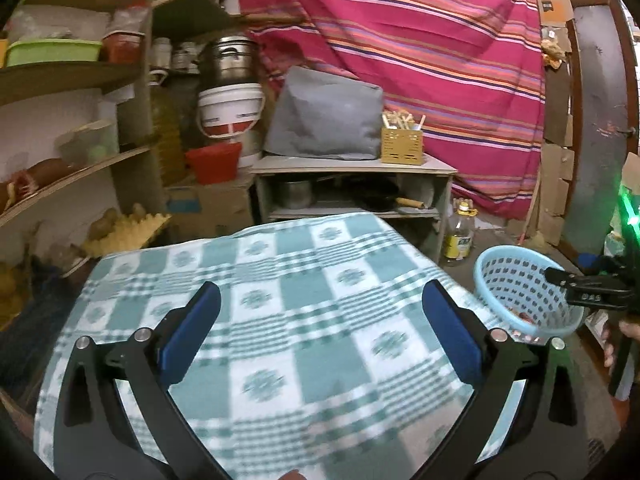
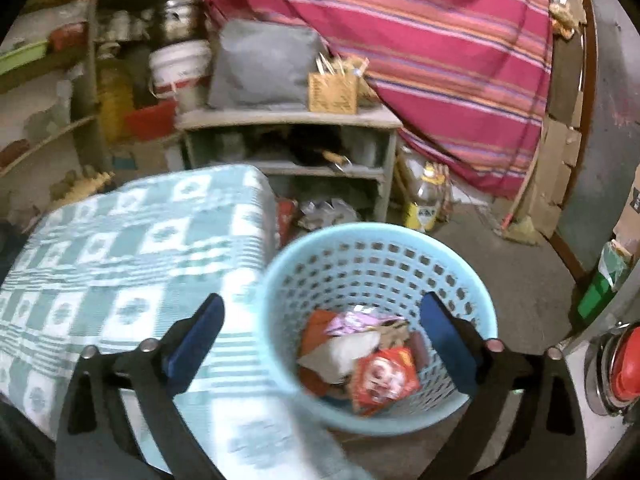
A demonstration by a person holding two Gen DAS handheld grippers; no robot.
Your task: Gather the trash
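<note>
A light blue perforated basket [image 2: 376,264] stands on the floor to the right of the table. It holds several wrappers, among them a red packet [image 2: 384,376] and a pink-white one [image 2: 360,322]. My right gripper [image 2: 320,320] is open and empty above the basket's left rim. My left gripper [image 1: 320,308] is open and empty above the green-checked tablecloth [image 1: 280,280]. The basket [image 1: 516,280] also shows at the right in the left wrist view, with the right gripper [image 1: 560,276] over it.
A low grey shelf unit [image 1: 352,168] with a grey cushion [image 1: 324,116] and a yellow holder [image 1: 402,144] stands behind the table. An oil bottle [image 2: 424,200] stands on the floor. Shelves [image 1: 72,80] and buckets [image 1: 230,108] are at left. A striped cloth [image 1: 420,40] hangs behind.
</note>
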